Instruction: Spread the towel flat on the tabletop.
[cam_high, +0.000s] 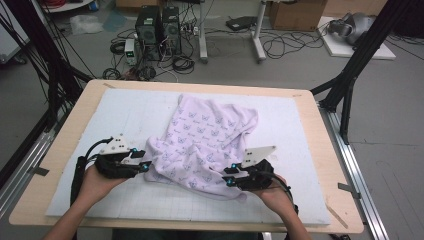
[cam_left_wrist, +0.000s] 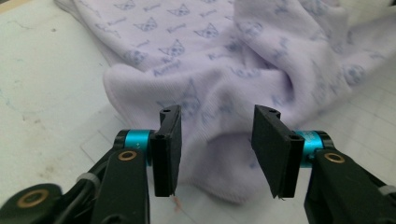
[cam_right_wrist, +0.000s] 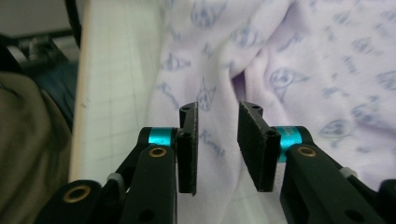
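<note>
Two hands come in from 6 o'clock, one gripper each, both low on the mat (cam_high: 125, 200).

Left gripper (cam_high: 145, 165): sits at about 8 o'clock from table centre, tips at the cloth's (cam_high: 207, 145) near left corner. In the left gripper view its jaws stand roughly half apart, pads clear of the fabric; a rounded cloth fold (cam_left_wrist: 219, 158) lies on the mat between and just beyond them. Nothing gripped.

Right gripper (cam_high: 230, 181): at about 5 o'clock, tips on the cloth's near edge, grey plate on top. In the right gripper view the jaws have a narrower gap, with cloth (cam_right_wrist: 280, 65) behind it. Pads don't look pressed on anything, so it holds nothing.

Cloth: pale lilac with a small cat-face print, crumpled, lying loose on the mat around table centre. It spreads from the grippers at 6 o'clock up toward 12, and is bunched with deep folds in the middle.

Beyond: the mat's far edge, then the table (cam_high: 310, 100) rim. On the floor at 12 o'clock stand two PC towers (cam_high: 160, 27) amid tangled cables.
</note>
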